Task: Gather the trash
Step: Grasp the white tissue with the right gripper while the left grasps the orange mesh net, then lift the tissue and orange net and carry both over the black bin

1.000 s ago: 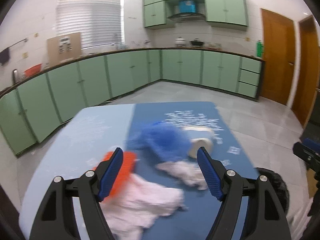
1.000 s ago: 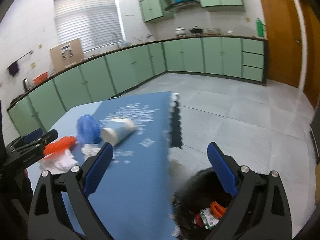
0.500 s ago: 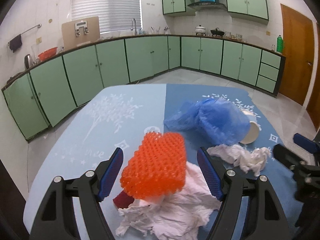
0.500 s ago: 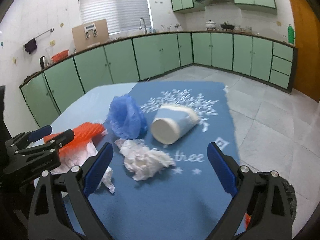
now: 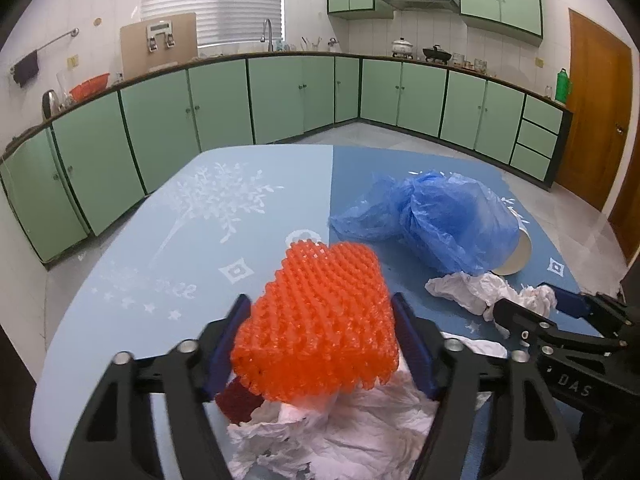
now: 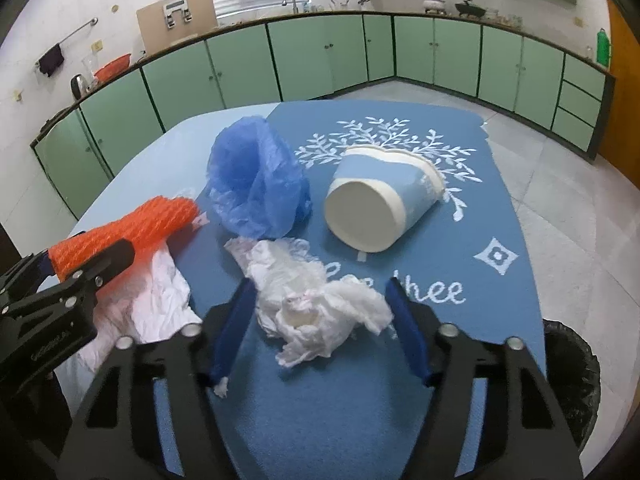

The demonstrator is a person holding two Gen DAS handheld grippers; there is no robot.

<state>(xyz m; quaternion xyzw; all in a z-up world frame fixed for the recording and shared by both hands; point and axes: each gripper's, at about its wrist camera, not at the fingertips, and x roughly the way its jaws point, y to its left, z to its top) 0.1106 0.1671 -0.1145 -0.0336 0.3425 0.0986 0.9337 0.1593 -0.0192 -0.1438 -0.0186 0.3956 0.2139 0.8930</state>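
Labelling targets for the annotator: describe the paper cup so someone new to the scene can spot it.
Start at the blue mat with the white tree print. The paper cup lies on its side just below that tree, to the right of the crumpled blue plastic bag and beyond the white tissue wad. It is the only rigid piece there: blue wall, cream rim and round white base facing the camera.
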